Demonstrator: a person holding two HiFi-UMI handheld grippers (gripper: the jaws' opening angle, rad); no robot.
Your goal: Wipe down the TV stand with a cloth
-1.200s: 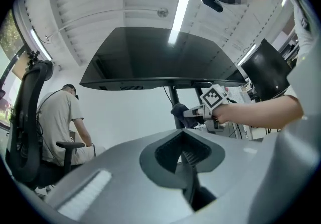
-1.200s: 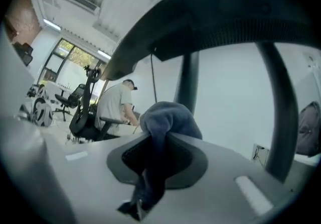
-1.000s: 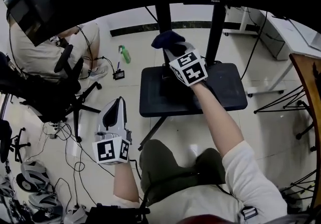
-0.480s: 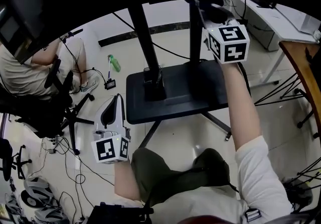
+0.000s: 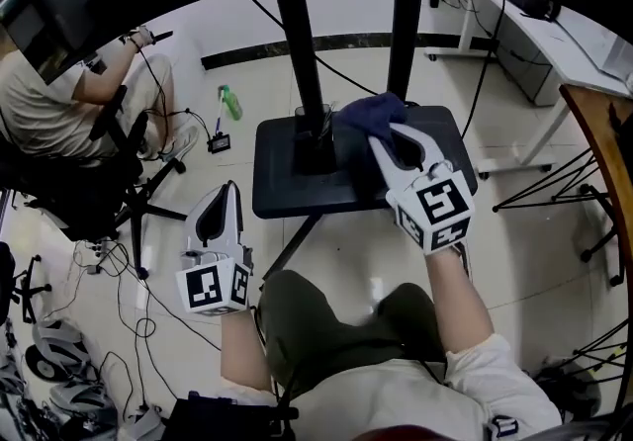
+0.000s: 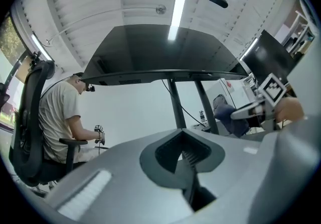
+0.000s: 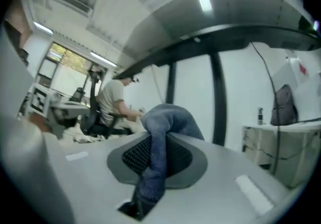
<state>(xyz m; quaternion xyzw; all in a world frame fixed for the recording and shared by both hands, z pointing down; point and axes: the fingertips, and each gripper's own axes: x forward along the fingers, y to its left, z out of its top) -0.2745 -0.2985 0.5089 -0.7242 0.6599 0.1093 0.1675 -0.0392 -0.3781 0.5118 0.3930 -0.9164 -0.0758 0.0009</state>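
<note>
Cloth [image 5: 368, 111] — dark blue, bunched | pinched by jaws of right gripper [image 5: 396, 139]

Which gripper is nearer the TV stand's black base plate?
Right. The right gripper, shut on the blue cloth, is over the right half of the base plate; the left gripper hangs beyond its front left corner, over the floor.

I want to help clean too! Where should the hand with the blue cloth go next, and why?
Probably pull the right gripper toward the near edge of the black base plate, dragging the blue cloth along it. Its jaws are shut on the cloth, which sits near the far edge by a post, so most of the plate lies nearer.
</note>
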